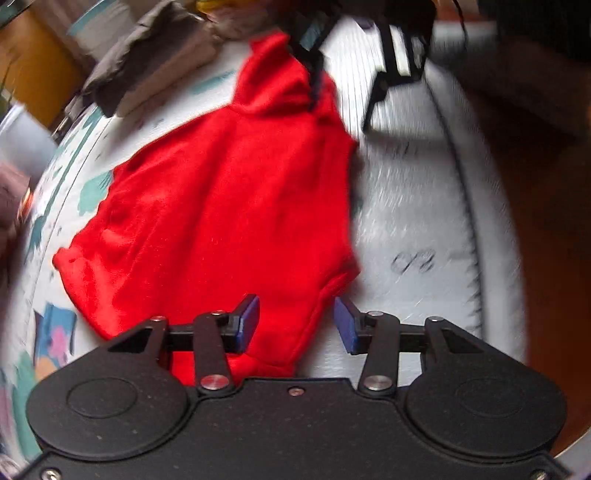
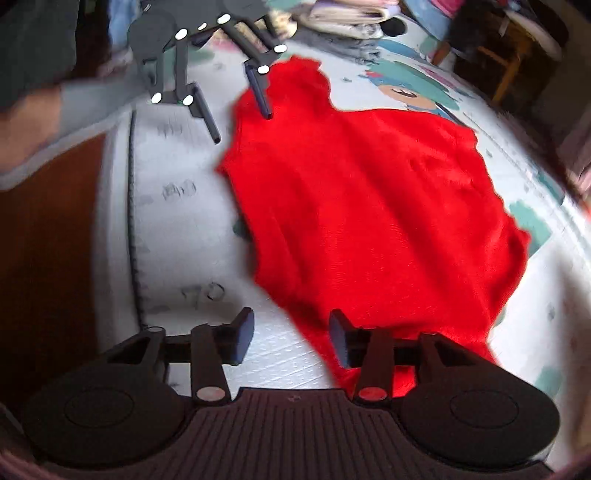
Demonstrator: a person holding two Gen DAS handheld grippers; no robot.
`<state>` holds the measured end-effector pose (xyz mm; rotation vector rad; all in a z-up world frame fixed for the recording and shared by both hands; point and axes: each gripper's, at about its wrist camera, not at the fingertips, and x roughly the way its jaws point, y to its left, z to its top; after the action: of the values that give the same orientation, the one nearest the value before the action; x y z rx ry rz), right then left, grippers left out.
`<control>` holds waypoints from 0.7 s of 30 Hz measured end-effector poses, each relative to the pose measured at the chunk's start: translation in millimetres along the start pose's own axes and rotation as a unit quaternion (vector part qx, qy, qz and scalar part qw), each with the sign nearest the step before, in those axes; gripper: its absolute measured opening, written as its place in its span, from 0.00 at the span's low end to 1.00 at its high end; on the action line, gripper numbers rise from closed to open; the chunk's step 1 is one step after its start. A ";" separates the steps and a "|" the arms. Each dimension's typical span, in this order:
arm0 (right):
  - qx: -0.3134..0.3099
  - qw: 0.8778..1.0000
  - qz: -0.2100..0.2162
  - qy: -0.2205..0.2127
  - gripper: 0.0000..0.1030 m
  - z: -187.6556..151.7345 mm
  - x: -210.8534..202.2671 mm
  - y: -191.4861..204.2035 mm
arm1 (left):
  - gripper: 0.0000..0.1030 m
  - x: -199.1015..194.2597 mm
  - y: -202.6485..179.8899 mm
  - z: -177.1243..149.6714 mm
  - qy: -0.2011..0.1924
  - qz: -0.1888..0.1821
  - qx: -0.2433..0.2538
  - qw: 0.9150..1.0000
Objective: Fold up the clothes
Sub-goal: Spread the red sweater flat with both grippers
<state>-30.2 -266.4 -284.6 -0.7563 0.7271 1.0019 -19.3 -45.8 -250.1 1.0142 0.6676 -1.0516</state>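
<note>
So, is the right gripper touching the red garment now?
Cannot tell. In the right wrist view the right gripper stands open, nothing pinched between its fingers, over the edge of the red garment; the blur hides whether one finger rests on the cloth.

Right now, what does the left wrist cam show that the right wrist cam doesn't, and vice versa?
Left wrist only: a pile of grey-brown clothes beyond the red garment, and its own left claw open, with the garment's near edge showing between the pads.

Right wrist only: a cartoon character print on the mat, folded light clothes at the far edge, a grey sleeve, and its own right claw open over the garment's corner.

Both: the red garment spread on the white play mat, its ruler-marked edge, and the opposite claw at the far side.
</note>
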 end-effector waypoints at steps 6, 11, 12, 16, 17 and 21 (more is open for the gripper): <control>0.129 0.987 0.076 0.051 0.58 8.7 12.8 -36.0 | 0.04 2.2 16.6 5.3 0.030 -0.091 -0.006 0.995; 0.154 0.975 0.146 0.069 0.59 13.8 9.9 -30.2 | 0.04 -0.6 8.8 3.0 0.041 -0.146 -0.014 0.988; 0.168 0.971 0.156 0.066 0.61 12.2 8.7 -30.5 | 0.04 -0.9 7.7 2.6 0.042 -0.150 -0.016 0.988; 0.204 0.958 0.189 0.066 0.61 6.7 4.2 -34.2 | 0.27 -5.6 30.9 -0.6 0.041 -0.208 -0.078 0.974; 0.219 0.954 0.195 0.060 0.59 5.7 1.2 -39.6 | 0.27 -9.5 44.9 -2.9 0.031 -0.205 -0.105 0.973; 0.309 0.931 0.191 0.003 0.59 -7.3 -20.7 -81.6 | 0.27 -14.5 126.6 -19.9 -0.002 -0.094 -0.251 0.963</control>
<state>35.8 -309.6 -254.3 -0.0627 1.1514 1.0320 92.7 -3.9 -201.9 0.5130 0.9828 -0.9763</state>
